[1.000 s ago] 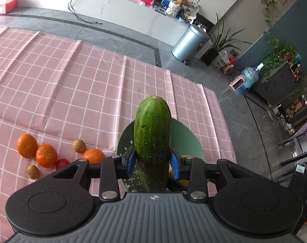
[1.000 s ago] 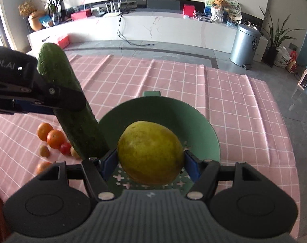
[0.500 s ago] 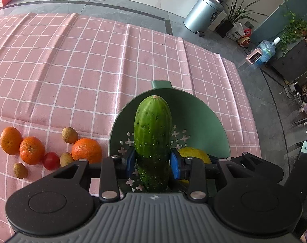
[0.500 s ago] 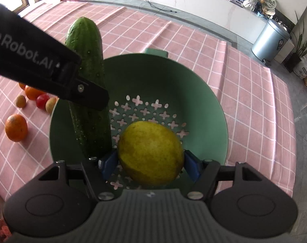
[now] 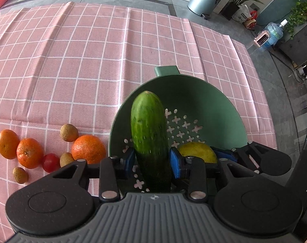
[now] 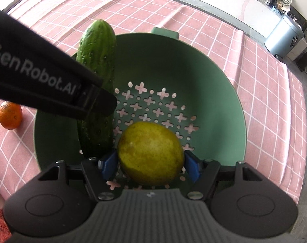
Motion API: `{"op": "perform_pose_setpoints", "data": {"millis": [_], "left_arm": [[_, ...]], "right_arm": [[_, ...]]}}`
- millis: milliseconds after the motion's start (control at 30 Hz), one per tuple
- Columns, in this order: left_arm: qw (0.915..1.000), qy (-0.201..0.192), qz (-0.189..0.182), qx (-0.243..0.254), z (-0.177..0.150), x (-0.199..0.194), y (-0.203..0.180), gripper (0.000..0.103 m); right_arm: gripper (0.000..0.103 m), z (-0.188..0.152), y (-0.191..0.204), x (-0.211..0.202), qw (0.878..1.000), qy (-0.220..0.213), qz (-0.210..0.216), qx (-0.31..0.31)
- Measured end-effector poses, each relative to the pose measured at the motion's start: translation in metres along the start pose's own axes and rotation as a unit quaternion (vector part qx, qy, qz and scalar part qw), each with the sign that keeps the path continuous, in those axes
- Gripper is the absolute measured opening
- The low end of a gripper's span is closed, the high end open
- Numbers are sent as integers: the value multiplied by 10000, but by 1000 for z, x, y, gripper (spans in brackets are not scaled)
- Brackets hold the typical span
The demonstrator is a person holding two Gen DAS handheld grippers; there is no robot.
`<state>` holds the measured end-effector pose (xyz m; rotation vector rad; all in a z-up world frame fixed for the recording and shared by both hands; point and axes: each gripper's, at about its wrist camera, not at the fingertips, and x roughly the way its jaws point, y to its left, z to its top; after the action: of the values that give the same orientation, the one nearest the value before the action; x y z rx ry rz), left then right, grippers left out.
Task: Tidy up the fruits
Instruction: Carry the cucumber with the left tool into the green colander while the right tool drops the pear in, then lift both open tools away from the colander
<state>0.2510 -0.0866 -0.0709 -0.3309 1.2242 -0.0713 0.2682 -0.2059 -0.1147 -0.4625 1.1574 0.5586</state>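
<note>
My left gripper (image 5: 151, 161) is shut on a green cucumber (image 5: 148, 129), held inside the left part of the green colander (image 5: 224, 109). My right gripper (image 6: 150, 165) is shut on a yellow-green pear (image 6: 151, 151), low inside the colander (image 6: 193, 64). In the right wrist view the cucumber (image 6: 97, 52) stands at the colander's left with the left gripper's black arm (image 6: 42, 81) across it. In the left wrist view the pear (image 5: 195, 151) and the right gripper (image 5: 195, 162) show to the right of the cucumber.
On the pink checked tablecloth (image 5: 92, 60) left of the colander lie three oranges (image 5: 88, 148), a small red tomato (image 5: 50, 162) and small brown fruits (image 5: 69, 132). One orange (image 6: 10, 115) shows in the right wrist view. The table edge and floor lie to the right.
Both grippers have moved down and forward into the colander with their fruit. The cucumber and pear now sit lower over the perforated bottom.
</note>
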Motion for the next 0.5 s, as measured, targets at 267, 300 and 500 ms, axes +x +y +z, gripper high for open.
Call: {"op": "perform_pose_setpoints", "data": {"millis": [267, 300, 500], "left_arm": [[9994, -71, 119, 316, 0, -9, -6, 51], [9992, -95, 108, 361, -1, -12, -7, 52], [9975, -380, -50, 593, -10, -43, -8, 56]], "right_arm": [[67, -2, -8, -9, 9999, 9, -44, 147], [69, -1, -8, -13, 9998, -48, -89, 142], [77, 0, -4, -52, 9979, -470, -372, 260]]}}
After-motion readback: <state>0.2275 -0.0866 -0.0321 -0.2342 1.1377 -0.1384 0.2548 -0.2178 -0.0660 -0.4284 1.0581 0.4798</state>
